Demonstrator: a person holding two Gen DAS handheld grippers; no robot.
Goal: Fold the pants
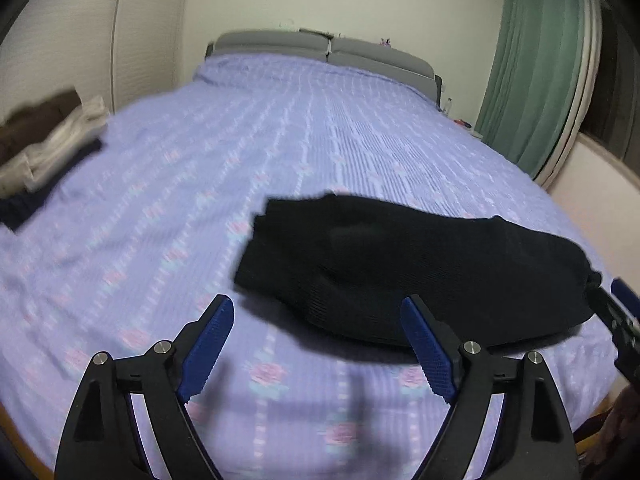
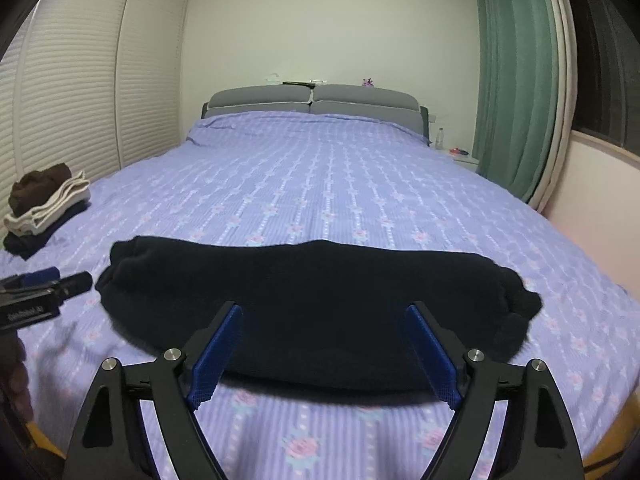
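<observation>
Dark pants [image 2: 312, 304], folded into a compact bundle on the bed [image 2: 320, 184], with left gripper [image 1: 316, 344] and right gripper [image 2: 324, 344] fingers spread and empty just short of it; soft, light, limp cloth, probably best pinched at a folded edge.
</observation>
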